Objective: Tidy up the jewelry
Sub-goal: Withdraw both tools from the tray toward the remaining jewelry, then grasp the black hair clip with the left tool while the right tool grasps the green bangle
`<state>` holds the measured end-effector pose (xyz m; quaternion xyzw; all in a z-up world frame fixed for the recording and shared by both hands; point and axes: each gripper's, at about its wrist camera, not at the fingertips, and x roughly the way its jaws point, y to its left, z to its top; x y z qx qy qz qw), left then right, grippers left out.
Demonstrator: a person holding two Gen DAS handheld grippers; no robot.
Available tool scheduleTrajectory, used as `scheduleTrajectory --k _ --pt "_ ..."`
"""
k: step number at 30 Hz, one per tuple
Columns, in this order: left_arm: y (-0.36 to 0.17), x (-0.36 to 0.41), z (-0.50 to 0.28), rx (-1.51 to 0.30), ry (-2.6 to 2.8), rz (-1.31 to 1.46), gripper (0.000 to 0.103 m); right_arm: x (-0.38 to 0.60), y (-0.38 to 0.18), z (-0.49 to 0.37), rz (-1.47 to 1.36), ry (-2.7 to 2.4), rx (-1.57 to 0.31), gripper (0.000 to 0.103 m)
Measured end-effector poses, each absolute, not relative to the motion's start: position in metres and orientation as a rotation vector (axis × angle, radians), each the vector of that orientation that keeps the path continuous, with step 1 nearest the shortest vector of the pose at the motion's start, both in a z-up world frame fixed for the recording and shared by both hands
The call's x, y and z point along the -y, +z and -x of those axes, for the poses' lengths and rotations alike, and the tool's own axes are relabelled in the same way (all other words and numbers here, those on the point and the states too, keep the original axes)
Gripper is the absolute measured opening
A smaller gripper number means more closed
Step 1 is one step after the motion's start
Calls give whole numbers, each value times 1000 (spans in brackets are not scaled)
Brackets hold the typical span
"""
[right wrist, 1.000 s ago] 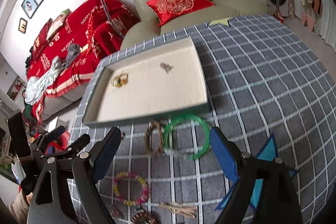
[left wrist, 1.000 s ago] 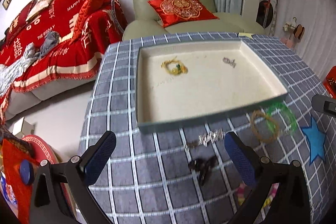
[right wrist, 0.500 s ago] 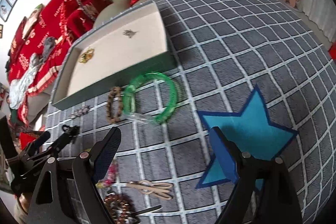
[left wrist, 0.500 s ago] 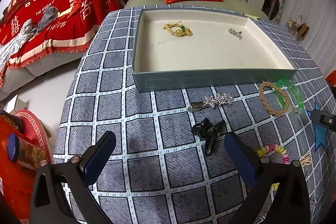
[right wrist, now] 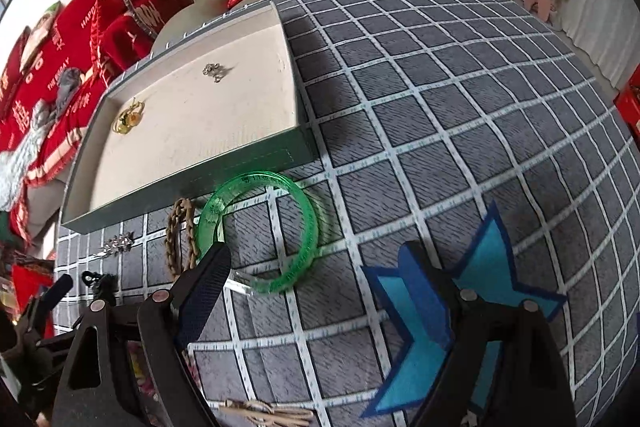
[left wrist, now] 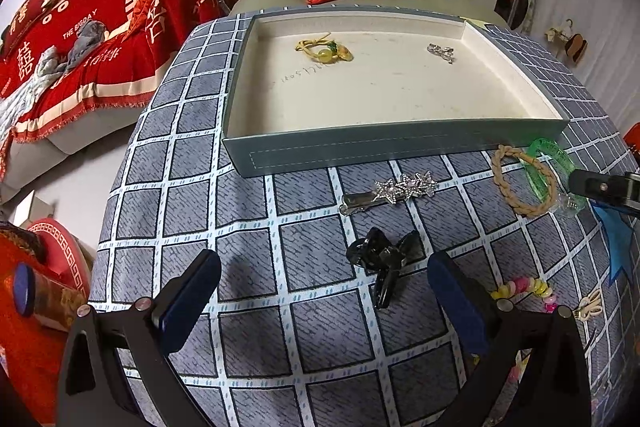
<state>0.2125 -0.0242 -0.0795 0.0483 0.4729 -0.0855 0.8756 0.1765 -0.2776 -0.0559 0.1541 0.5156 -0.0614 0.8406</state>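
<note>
Lying just ahead of the open left claw [left wrist: 324, 301]: black hair clip [left wrist: 384, 259].

bangle [right wrist: 308, 223]: glossy green plastic | hair claw [left wrist: 384, 255]: glossy black | tablecloth [left wrist: 248, 211]: woven cloth

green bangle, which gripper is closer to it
Right. The right gripper hangs just short of the green bangle; the left gripper sits off to its left, over the black hair clip.

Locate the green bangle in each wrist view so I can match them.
Left wrist: green bangle at far right, past the tray's near right corner, overlapping the braided ring.
Right wrist: green bangle at centre, just ahead of the open jaws, below the tray.
Shared landmark: braided ring, on the bangle's left in both.
</note>
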Motion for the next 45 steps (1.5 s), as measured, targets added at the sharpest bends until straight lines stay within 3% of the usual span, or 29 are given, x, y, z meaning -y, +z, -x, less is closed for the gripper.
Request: scheduleTrajectory --k 5,7,10,14,18,24,45 --pt "-81 29 -213 -992 -189 -114 103 264 -56 -185 -207 -152 -1099 74" --pt "-80 31 -212 -988 -193 -116 103 259 -57 -185 -156 -160 -1102 64" --pt "-78 33 -209 -983 -211 -119 94 255 -56 -186 -114 -159 -1106 56" --pt "-75 37 -206 -973 -240 -128 75 253 -55 -185 -91 -150 -1111 48" --pt "-72 40 -202 -963 -260 -140 49 250 -53 -185 -84 -137 -1120 35" --pt "-69 38 -199 -944 -276 -135 39 246 -52 -183 -92 -125 -1119 9" --pt "-24 -1 -196 -891 -328 33 39 283 -5 -146 -241 -90 -1014 8"
